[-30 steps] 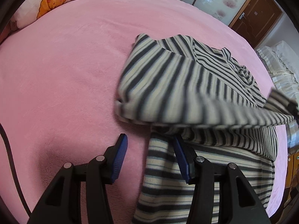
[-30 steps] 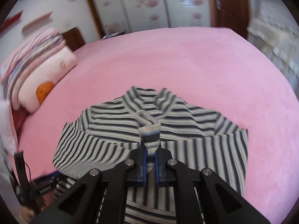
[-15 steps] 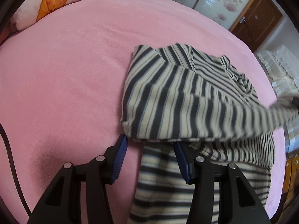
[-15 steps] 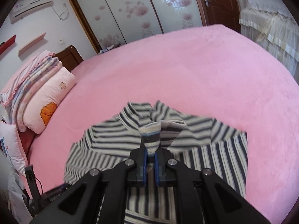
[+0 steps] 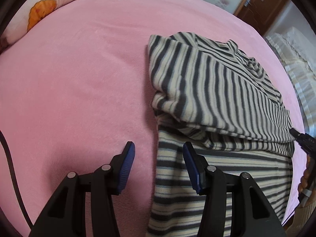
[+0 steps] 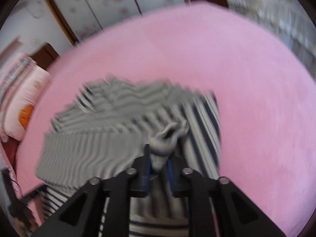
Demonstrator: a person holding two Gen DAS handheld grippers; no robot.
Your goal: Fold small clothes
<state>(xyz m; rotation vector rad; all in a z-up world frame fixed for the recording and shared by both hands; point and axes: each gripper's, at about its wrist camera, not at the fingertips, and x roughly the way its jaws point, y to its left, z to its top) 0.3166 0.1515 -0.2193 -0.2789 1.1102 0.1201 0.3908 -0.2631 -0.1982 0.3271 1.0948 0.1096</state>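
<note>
Bedroom around a pink-covered bed

A pink plush blanket (image 5: 83, 75) spreads ahead of my tools and to both sides, filling most of what I see. Far ahead and off to the left of my left tool lies a pale pillow (image 5: 49, 6) with an orange print. Straight beyond the bed's far edge stand sliding wardrobe doors (image 6: 110, 6) with a pale flower pattern in brown frames. To the right of those, ahead of my left tool, is a brown wooden door (image 5: 262, 4). Further right, past the bed's edge, sits furniture under a white lacy cover (image 5: 296, 59). Soft daylight fills the room.
</note>
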